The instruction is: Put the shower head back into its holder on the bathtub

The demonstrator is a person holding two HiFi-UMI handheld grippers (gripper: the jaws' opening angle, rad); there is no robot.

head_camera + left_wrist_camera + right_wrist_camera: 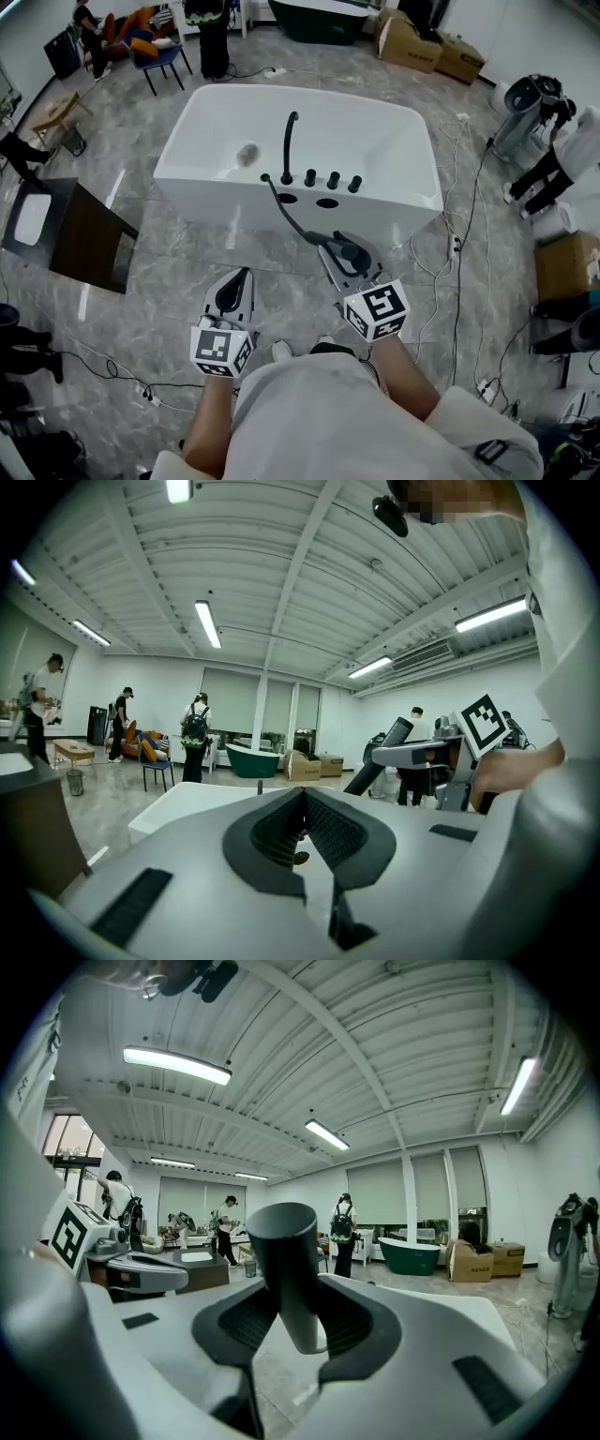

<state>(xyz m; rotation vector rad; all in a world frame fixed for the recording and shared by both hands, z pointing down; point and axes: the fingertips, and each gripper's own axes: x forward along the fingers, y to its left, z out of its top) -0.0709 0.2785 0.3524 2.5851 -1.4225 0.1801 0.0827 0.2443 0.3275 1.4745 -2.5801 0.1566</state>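
Right gripper view: right gripper pinches shower head; left gripper fingers pressed together, empty, near bathtub.

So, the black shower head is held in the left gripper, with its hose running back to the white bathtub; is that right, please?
Not quite: it is the right gripper that holds the black shower head, its jaws closed on the handle, as the right gripper view shows. The left gripper has nothing between its jaws. The hose does run back to the white bathtub.
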